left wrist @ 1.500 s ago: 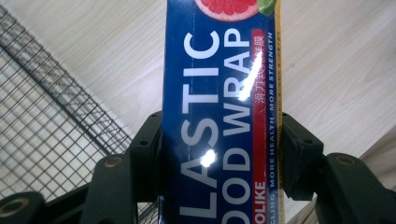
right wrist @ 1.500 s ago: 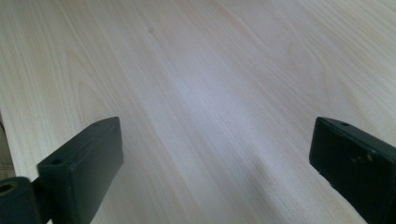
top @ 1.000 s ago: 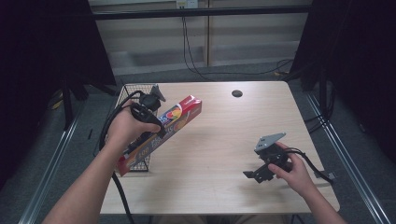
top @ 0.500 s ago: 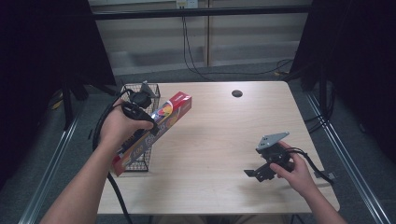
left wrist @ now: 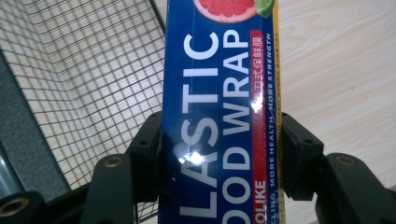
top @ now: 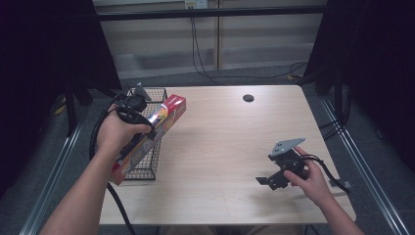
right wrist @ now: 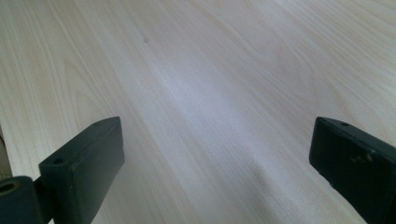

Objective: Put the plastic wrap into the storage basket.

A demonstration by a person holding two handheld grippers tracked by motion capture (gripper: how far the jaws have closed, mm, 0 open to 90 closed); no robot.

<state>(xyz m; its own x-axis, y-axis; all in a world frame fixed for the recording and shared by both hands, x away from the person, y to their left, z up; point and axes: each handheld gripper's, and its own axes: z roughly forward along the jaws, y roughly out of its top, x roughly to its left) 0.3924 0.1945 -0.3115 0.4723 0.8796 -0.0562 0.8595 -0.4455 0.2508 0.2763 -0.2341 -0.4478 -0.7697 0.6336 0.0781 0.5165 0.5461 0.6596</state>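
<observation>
Wire made the one basket (top: 147,161). Above it hung one plastic wrap box (top: 156,128), squeezed tight by the left gripper (left wrist: 219,154). Far from the basket, the right gripper (top: 274,178) gaped, holding nothing.

Recording lab, bare wooden table (top: 220,147), black curtains (top: 44,63) either side, cables (top: 205,54) on the floor

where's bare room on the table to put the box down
The wide stretch between the basket and the right gripper is bare, back to the dark disc. Crowded at the left edge, where the left gripper holds the box over the basket.
</observation>
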